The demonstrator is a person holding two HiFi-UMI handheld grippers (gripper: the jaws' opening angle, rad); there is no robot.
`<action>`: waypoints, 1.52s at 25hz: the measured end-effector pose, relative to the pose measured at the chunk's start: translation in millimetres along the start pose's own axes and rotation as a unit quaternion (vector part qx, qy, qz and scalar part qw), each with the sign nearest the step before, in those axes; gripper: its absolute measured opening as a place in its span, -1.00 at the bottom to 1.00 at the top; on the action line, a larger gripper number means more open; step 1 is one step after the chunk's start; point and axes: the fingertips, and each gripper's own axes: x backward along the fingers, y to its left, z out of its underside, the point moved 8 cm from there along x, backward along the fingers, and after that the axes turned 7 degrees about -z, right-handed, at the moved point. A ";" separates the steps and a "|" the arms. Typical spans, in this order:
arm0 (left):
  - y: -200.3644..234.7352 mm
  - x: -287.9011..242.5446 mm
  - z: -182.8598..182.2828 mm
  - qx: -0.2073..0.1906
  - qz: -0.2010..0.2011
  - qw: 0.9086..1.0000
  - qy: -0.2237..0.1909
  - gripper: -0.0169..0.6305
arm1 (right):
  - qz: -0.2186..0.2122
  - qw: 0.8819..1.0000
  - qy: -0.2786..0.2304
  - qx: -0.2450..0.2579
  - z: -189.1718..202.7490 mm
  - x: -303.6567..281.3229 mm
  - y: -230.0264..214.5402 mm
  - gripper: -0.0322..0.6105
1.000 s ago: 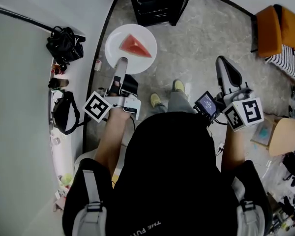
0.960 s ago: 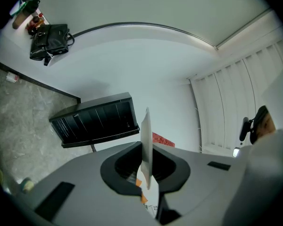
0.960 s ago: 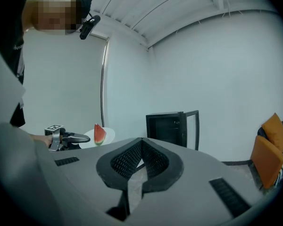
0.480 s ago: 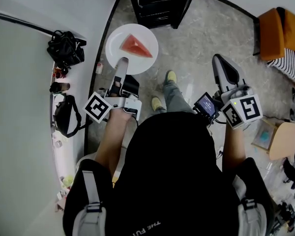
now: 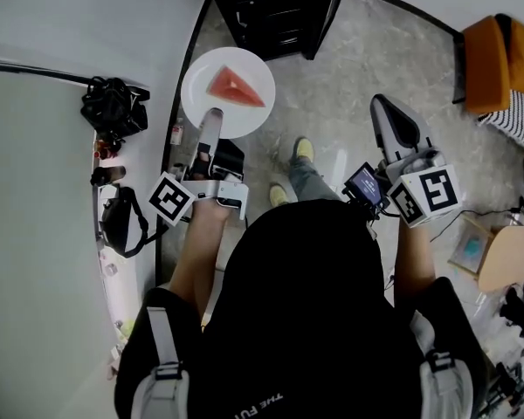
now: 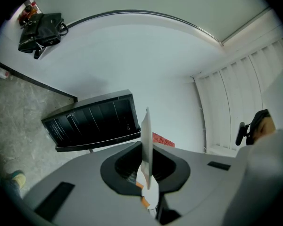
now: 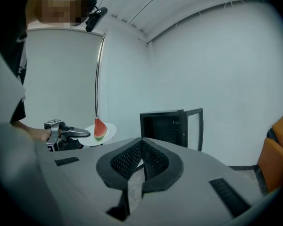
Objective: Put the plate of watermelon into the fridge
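A white plate [image 5: 204, 94] carries one red watermelon wedge [image 5: 236, 86]. My left gripper [image 5: 212, 122] is shut on the plate's near rim and holds it in the air, just in front of the small black fridge [image 5: 271, 7], whose door [image 5: 326, 11] stands open. In the left gripper view the plate [image 6: 146, 140] shows edge-on between the jaws, with the wedge [image 6: 163, 140] behind it and the fridge [image 6: 94, 121] beyond. My right gripper [image 5: 393, 122] hovers at the right, shut and empty. Its view shows the plate [image 7: 108, 131], the wedge [image 7: 100, 127] and the fridge [image 7: 167, 126].
Two black bags [image 5: 112, 103] [image 5: 118, 218] lie on a white ledge along the left wall. An orange chair [image 5: 493, 51] and a cardboard box [image 5: 502, 247] stand at the right. The person's feet [image 5: 302, 151] are on the grey stone floor below the plate.
The person has stepped towards the fridge, which now sits nearer in the head view. The left gripper has carried the plate forward with it, and the right gripper has shifted slightly left.
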 end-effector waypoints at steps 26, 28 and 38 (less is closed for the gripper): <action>-10.2 -89.0 -8.1 -0.002 -0.004 1.000 -0.009 -0.87 | -0.028 1.000 -0.010 0.001 -24.4 -58.3 -74.4 -0.87; -10.7 -100.1 -5.3 -0.006 -0.006 1.000 -0.014 -0.87 | -0.036 0.999 -0.011 0.000 -23.4 -63.5 -87.5 -0.87; -19.4 -127.4 3.6 -0.014 0.001 1.000 -0.020 -0.87 | -0.053 0.999 -0.012 0.006 -21.8 -70.9 -116.9 -0.87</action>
